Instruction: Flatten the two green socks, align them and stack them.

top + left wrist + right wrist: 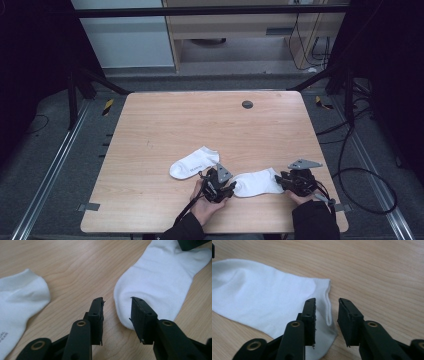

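Surface: light wooden table point(165, 125) with a round grommet point(247, 104), grey floor and cables around it.
Item 1: white sock point(256, 182) near the front edge, lying flat between both grippers.
Item 2: second white sock point(194, 162), just to its left, untouched.
Left gripper point(116, 307): jaws apart, straddling the toe end of Item 1; pads not pressing.
Right gripper point(327, 308): jaws apart around the cuff edge; nothing clamped yet.
Step in hand: likely taking hold of Item 1 at both ends.
Next move: pinch both ends through the cloth, evenly, before lifting.
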`<state>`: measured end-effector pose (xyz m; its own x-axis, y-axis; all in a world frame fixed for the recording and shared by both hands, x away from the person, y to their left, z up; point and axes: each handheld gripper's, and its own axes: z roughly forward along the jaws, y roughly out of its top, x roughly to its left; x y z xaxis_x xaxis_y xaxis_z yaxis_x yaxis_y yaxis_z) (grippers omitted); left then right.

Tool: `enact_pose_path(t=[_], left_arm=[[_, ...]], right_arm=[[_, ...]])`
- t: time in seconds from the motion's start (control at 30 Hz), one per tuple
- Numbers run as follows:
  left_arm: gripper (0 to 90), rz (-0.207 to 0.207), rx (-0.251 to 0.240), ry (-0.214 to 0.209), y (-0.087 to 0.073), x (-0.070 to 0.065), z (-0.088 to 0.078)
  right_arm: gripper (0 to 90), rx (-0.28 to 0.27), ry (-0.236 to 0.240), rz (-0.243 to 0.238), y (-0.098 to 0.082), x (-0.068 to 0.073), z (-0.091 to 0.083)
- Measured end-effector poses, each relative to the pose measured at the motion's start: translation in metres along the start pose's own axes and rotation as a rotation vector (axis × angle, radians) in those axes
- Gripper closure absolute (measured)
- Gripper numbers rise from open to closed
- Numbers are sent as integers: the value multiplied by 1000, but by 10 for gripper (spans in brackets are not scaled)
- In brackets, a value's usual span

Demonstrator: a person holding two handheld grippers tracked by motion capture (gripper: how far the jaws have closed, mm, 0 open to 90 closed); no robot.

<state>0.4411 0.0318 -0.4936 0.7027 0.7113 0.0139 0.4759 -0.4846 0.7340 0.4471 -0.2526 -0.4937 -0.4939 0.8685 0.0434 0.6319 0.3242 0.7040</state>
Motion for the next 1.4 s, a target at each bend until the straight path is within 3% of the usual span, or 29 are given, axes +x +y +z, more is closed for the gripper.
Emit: enact_pose_path(t=[0.07,0.23,0.33,0.53,0.87,1.03,1.13,1.2,1.4], left_arm=[[651,-4,8,0,-1,1,1],[805,-14,25,-19,-2,3,5],[880,-17,30,-27,-1,5,4],[889,-33,20,-42,0,12,-8],[890,-41,2,-4,-10,43,-54],[890,-46,6,8,-22,53,-66],[890,-44,11,28,-31,60,-73],[890,-45,19,53,-38,67,-77],[890,-34,33,79,-46,73,-84]], right_arm=[[720,6,2,-1,0,0,0],[839,21,13,2,-1,-2,1],[855,16,25,-1,2,1,-1],[857,-24,51,-14,9,8,-6],[857,-80,135,-45,29,44,-8],[856,-90,166,-56,35,62,-1],[855,-92,173,-64,36,68,4],[854,-83,183,-72,38,81,12],[855,-90,183,-84,42,97,22]])
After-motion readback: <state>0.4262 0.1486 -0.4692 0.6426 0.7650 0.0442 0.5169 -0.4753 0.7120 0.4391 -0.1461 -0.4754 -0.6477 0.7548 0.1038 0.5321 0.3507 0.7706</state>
